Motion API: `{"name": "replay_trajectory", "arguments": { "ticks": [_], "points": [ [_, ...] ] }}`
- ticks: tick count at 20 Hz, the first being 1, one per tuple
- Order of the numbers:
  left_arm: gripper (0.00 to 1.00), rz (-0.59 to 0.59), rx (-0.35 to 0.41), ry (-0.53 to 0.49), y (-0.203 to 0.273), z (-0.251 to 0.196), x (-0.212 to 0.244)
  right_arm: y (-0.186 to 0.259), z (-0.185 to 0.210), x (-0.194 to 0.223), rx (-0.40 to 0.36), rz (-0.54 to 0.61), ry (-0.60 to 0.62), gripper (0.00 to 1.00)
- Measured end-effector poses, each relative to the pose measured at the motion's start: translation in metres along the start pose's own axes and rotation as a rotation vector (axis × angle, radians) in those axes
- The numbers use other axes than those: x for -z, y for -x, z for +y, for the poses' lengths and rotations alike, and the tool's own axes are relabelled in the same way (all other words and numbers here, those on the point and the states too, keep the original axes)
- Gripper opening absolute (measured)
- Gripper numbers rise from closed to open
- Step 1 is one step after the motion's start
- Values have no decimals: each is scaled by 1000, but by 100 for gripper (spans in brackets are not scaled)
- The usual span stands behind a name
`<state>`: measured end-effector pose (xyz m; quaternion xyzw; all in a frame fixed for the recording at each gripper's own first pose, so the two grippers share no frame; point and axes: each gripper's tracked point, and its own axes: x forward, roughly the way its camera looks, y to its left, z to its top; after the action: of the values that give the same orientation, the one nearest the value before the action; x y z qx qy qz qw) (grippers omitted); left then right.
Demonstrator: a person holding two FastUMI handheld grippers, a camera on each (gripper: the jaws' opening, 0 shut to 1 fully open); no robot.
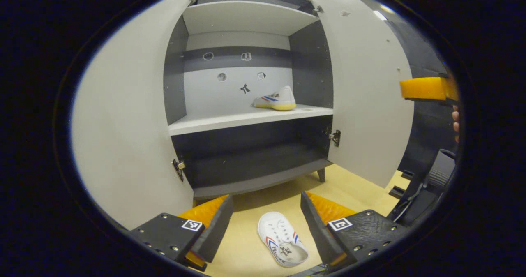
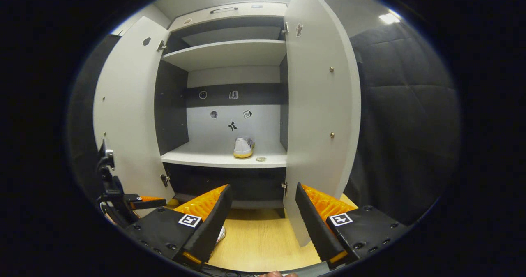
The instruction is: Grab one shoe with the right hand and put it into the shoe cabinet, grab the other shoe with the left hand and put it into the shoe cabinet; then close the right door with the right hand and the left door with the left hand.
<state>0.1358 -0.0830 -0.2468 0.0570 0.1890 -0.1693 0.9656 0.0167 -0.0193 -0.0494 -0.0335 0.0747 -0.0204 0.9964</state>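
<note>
White shoe (image 1: 282, 238) lies on the floor between the left hand-held gripper's (image 1: 266, 227) wide-spread fingers.

One shoe (image 1: 276, 98) on cabinet shelf (image 1: 246, 120), other shoe (image 1: 282, 238) on floor (image 1: 349, 188)

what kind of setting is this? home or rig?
Looks like a staged recording booth, not a home. An open shoe cabinet stands on a wooden floor against a black padded cloth wall. One shoe on the shelf, another shoe on the floor; both grippers are open.
</note>
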Motion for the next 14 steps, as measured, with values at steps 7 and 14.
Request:
{"name": "replay_trajectory", "arguments": {
  "ticks": [7,14],
  "points": [
    [99,177,-133,147,-29,27,78,34,-16,5,-175,-12,44,99],
    [94,319,-192,231,-31,36,132,35,-35,38,-281,47,-37,99]
  ]
}}
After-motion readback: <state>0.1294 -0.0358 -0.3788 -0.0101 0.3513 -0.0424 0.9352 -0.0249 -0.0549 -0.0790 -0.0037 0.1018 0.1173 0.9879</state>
